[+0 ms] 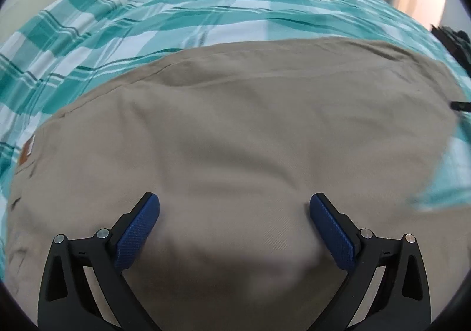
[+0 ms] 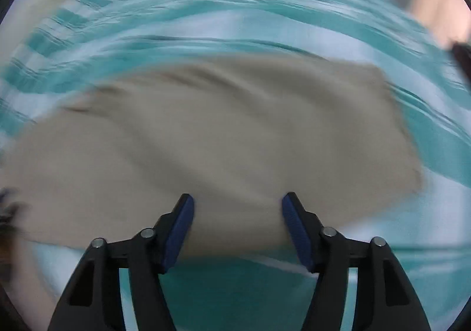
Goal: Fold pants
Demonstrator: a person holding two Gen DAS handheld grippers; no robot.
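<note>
The tan pants [image 1: 250, 131] lie spread on a bed whose cover [image 1: 164, 7] is checked in teal and white. In the left wrist view the cloth fills most of the lower picture, wrinkled in soft ridges, with a stitched seam running along its far left edge. At the pants' left edge sits a small orange label [image 1: 26, 151]. The bed cover shows beyond the far edge of the pants and again at their right side.

The left gripper [image 1: 234, 207] hangs over the pants with its two blue-padded fingers [image 1: 138, 231] spread wide apart, nothing between them but cloth below. Whether the pads touch the fabric cannot be told.

The right wrist view is heavily smeared by motion. The pants [image 2: 206, 136] appear there as a tan patch lying across the bed cover [image 2: 235, 13], their near edge running just between the fingers of the right gripper [image 2: 238, 201]. Its fingers [image 2: 179, 225] stand apart too, gripping nothing; teal cover shows below the pants' edge, nearest the camera.

Right of the pants, at the picture's rim in the left wrist view, a dark shape [image 1: 456, 42] lies on the bed; what it is cannot be made out. No container is in view.
</note>
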